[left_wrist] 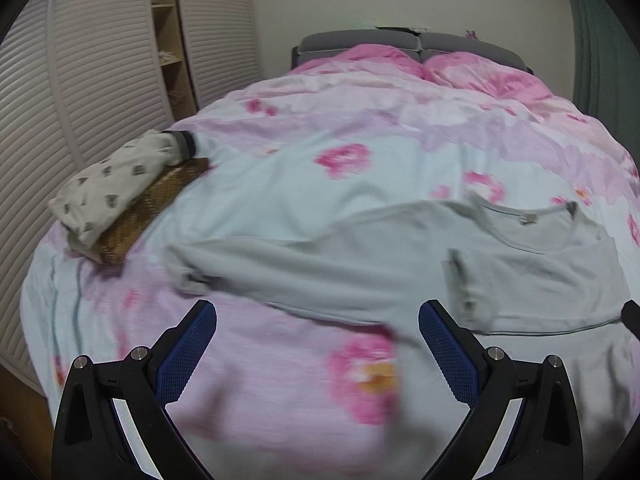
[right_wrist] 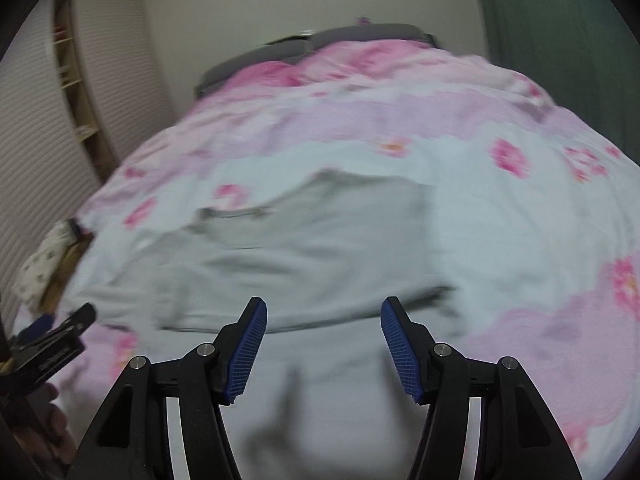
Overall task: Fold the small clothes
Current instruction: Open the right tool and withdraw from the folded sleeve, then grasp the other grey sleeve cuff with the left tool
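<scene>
A pale grey long-sleeved shirt (left_wrist: 400, 268) lies spread on the flowered bed cover, collar toward the headboard, one sleeve stretched to the left and one folded onto the body. My left gripper (left_wrist: 318, 320) is open and empty, just in front of the shirt's left sleeve. The shirt also shows in the right wrist view (right_wrist: 312, 256), blurred. My right gripper (right_wrist: 323, 320) is open and empty at the shirt's near hem. The left gripper (right_wrist: 60, 336) shows at the left edge of the right wrist view.
A folded white patterned garment (left_wrist: 112, 184) lies on a brown woven mat (left_wrist: 160, 196) at the bed's left edge. A slatted wardrobe (left_wrist: 60, 92) stands left of the bed. Pink pillows (left_wrist: 440, 68) and a grey headboard (left_wrist: 360, 40) are at the far end.
</scene>
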{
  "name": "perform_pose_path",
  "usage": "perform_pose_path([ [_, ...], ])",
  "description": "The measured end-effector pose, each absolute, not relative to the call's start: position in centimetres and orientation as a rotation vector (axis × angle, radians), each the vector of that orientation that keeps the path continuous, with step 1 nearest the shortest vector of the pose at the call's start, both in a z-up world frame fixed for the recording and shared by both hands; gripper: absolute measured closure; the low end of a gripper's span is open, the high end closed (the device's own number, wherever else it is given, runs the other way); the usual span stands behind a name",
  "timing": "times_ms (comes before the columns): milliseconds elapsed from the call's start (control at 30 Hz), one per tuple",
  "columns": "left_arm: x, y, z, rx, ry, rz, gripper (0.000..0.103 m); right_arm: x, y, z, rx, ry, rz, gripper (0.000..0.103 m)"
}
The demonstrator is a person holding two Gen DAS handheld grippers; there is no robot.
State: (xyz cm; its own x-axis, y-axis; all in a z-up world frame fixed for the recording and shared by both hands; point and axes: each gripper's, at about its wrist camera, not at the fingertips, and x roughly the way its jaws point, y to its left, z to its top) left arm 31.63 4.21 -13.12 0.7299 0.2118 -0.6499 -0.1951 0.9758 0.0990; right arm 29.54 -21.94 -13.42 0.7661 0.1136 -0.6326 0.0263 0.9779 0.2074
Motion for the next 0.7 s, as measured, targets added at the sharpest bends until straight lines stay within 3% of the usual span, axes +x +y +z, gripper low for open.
perform_pose_path([
  [67,31.4,6.5,-13.2,0.017,0.714,0.255,0.002,30.0,-18.9,-13.4,0.185,0.702,0.102,0.043],
  [133,31.1,9.5,-13.5,0.01,0.709,0.323,0.021,30.3,-16.1,-13.5,0.17,0.708,0.154,0.043],
  [367,32.2,17.5,-15.7,-0.106,0.77,0.416,0.031,30.8,-8.6,-13.4,0.103,0.713,0.266,0.043],
  [633,34.2,18.8,-17.9,-0.15,0.805,0.299,0.042,31.7,-6.9,-13.9,0.092,0.735,0.28,0.043],
  [700,34.9,19.0,-18.4,-0.145,0.827,0.303,0.05,31.9,-7.2,-14.1,0.098,0.742,0.273,0.043],
])
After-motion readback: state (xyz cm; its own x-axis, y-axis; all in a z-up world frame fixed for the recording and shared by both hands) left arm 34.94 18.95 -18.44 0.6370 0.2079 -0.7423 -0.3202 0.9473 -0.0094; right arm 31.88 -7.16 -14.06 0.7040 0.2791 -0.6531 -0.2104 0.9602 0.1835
